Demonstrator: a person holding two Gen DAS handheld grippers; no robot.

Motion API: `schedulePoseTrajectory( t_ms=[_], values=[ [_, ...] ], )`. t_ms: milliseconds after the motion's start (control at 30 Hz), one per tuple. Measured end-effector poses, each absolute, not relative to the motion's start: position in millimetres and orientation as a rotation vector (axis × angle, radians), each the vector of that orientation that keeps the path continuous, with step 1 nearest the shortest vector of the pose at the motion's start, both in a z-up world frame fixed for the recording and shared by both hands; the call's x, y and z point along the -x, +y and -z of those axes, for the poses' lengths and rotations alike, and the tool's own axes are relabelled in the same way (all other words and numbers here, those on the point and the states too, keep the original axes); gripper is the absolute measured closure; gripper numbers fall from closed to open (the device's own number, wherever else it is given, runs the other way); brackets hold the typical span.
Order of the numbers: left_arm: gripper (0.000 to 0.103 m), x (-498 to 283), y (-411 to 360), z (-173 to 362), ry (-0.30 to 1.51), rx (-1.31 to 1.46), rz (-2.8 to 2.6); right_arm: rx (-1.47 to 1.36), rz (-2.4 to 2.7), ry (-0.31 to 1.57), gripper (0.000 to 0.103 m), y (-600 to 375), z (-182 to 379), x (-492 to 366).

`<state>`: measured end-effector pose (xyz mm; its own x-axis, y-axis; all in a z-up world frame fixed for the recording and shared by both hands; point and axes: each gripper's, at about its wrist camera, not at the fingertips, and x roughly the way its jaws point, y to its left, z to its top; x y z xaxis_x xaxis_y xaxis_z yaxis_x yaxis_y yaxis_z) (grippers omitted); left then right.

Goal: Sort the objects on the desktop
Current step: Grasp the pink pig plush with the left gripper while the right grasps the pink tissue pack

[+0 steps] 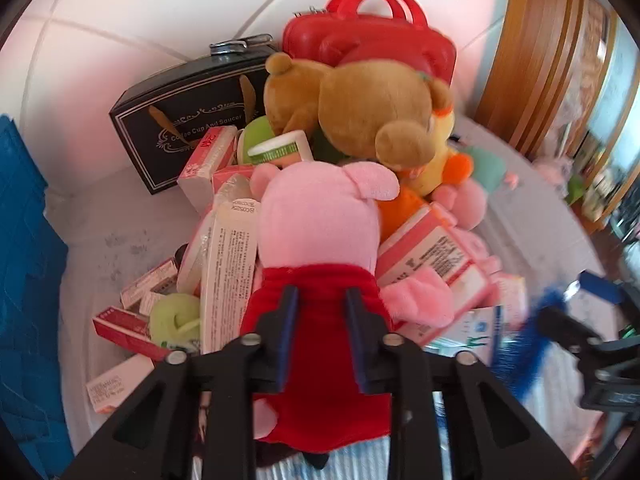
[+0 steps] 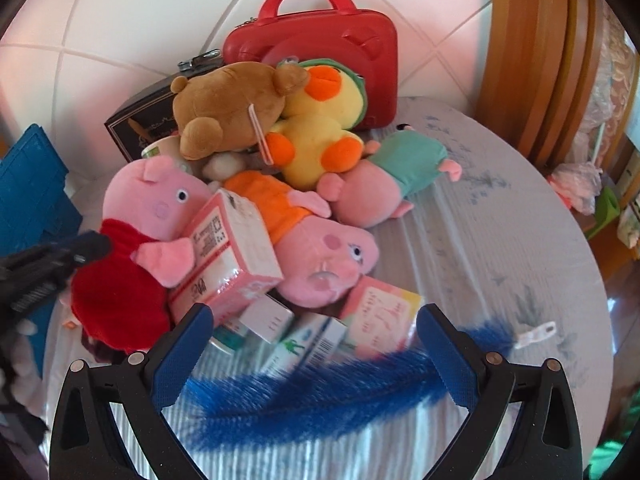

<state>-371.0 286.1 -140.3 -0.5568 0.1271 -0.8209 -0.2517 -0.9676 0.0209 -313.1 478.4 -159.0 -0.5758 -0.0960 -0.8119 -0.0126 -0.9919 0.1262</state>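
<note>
A pile of plush toys and small boxes lies on a round table [image 2: 500, 240]. My left gripper [image 1: 322, 300] is shut on the red dress of a pink pig plush [image 1: 320, 216]; the same pig shows at the left in the right wrist view [image 2: 160, 196], with the left gripper [image 2: 80, 250] at its side. My right gripper [image 2: 316, 320] is open and empty, above a blurred blue feather [image 2: 320, 396]. A brown bear plush [image 1: 368, 112], a yellow duck plush [image 2: 320, 136], an orange-dressed pig [image 2: 316, 244] and a teal-dressed pig [image 2: 392, 176] lie in the pile. Pink boxes [image 2: 232, 248] lie among them.
A red carry case [image 2: 320, 40] and a black "Coffee Cup And Saucer" box [image 1: 188, 120] stand at the back by the tiled wall. A blue crate [image 1: 24, 280] is at the left. A wooden door frame [image 2: 532, 60] is at the right. A white clip [image 2: 538, 332] lies on the cloth.
</note>
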Motion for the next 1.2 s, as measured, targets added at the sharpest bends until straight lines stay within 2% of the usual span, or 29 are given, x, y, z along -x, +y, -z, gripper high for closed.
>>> schedulePoseTrajectory(
  t_ms=[33, 100, 200, 267, 333, 400, 533, 600, 667, 733, 867, 1033, 1200],
  values=[
    [0.036, 373, 290, 147, 0.235, 1.351, -2.594, -1.423, 2.736, -0.195, 0.000, 478, 160, 315],
    [0.012, 380, 292, 163, 0.255, 1.408, -2.576, -1.428, 2.712, -0.220, 0.000, 476, 164, 321],
    [0.012, 389, 290, 186, 0.307, 1.472, -2.584, -1.439, 2.674, -0.248, 0.000, 474, 172, 327],
    [0.012, 391, 283, 192, 0.264, 1.486, -2.582, -1.445, 2.649, -0.254, 0.000, 470, 178, 331],
    [0.019, 388, 275, 189, 0.208, 1.448, -2.591, -1.447, 2.616, -0.259, 0.000, 463, 185, 335],
    [0.022, 385, 270, 186, 0.178, 1.422, -2.596, -1.451, 2.583, -0.270, 0.000, 455, 193, 341],
    [0.023, 379, 263, 185, 0.128, 1.404, -2.608, -1.450, 2.549, -0.300, 0.000, 444, 205, 354],
    [0.023, 377, 261, 187, 0.108, 1.400, -2.611, -1.454, 2.542, -0.303, 0.007, 439, 208, 361],
    [0.024, 377, 261, 188, 0.109, 1.400, -2.614, -1.461, 2.518, -0.307, 0.024, 434, 213, 368],
    [0.027, 379, 260, 188, 0.077, 1.401, -2.634, -1.472, 2.493, -0.320, 0.026, 429, 218, 375],
    [0.031, 371, 261, 181, 0.057, 1.380, -2.641, -1.403, 2.524, -0.286, 0.041, 424, 206, 374],
    [0.032, 349, 255, 157, 0.031, 1.303, -2.683, -1.301, 2.572, -0.163, 0.050, 411, 177, 358],
    [0.032, 324, 245, 127, 0.017, 1.229, -2.757, -1.200, 2.614, -0.084, 0.051, 399, 149, 334]
  ],
)
